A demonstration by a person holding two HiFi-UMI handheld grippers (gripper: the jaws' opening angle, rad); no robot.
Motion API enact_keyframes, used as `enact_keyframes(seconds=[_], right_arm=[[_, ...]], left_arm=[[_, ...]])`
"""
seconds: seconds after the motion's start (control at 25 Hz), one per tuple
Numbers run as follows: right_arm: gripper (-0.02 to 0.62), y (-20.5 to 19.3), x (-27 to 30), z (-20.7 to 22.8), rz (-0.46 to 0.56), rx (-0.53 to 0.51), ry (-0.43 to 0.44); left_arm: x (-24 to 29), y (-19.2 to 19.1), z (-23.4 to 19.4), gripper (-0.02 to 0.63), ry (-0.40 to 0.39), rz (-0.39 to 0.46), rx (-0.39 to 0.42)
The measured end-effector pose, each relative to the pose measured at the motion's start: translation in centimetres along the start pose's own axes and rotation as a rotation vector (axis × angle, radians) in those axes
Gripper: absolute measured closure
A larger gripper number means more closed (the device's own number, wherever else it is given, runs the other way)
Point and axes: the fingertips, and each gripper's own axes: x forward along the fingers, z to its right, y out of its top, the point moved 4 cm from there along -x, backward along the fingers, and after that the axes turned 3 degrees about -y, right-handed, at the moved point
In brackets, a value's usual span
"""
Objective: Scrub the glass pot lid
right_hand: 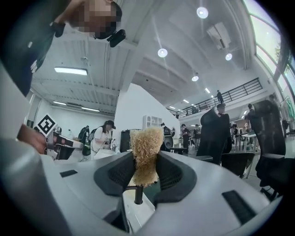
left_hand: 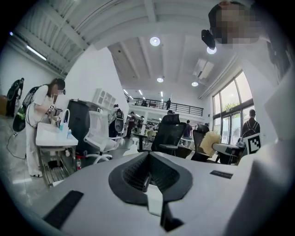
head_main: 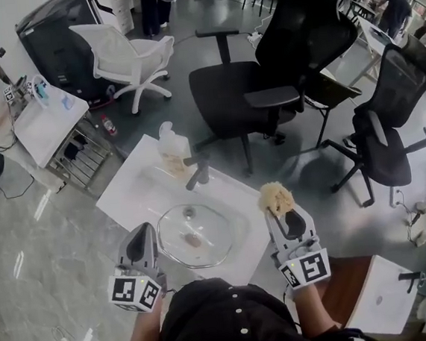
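Head view: glass pot lid [head_main: 194, 235] lies flat on the white tabletop [head_main: 133, 192]. The lid is round, clear and domed, with a thin metal rim. A small brownish patch shows near its middle; I cannot tell whether it is residue or the knob.

Left gripper [head_main: 141, 244]: smooth grey plastic shell with a marker cube at the rear, seen to the left of the lid. In the left gripper view the left gripper [left_hand: 146, 177] points roughly level into the room. Its jaws are closed together, ribbed black pads meeting, with nothing between them.

Right gripper [head_main: 291, 226]: same build, seen to the right of the lid. Its jaws are clamped on a scrubber [head_main: 273, 198], a tan, coarse, tangled-fibre pad of loofah-like texture with a rounded top. In the right gripper view the scrubber [right_hand: 145, 150] stands upright between the ribbed pads of the right gripper [right_hand: 145, 173], its upper half projecting past the tips. The scrubber is apart from the lid.

Also on the tabletop, beyond the lid: a clear plastic bottle [head_main: 170, 144] and a dark grey cylindrical piece [head_main: 198, 175], tilted.

Surroundings: glossy grey floor [head_main: 49, 257], a black mesh office chair [head_main: 277, 55] and a white chair [head_main: 123, 55].
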Motion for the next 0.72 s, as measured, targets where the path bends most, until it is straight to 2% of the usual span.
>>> enact_keyframes(seconds=[0.32, 0.52, 0.72], right_arm=[[0.445, 0.3, -1.8, 1.6, 0.030, 0.011, -0.063], [0.446, 0.1, -2.2, 2.0, 0.028, 0.005, -0.089], [0.446, 0.3, -1.8, 1.5, 0.015, -0.034, -0.069]], left_arm=[[-1.9, 0.4, -0.9, 0.580, 0.062, 0.032, 0.059], [-2.4, 0.0, -0.8, 0.580, 0.059, 0.035, 0.076], [-2.6, 0.0, -0.9, 0.580, 0.060, 0.045, 0.086]])
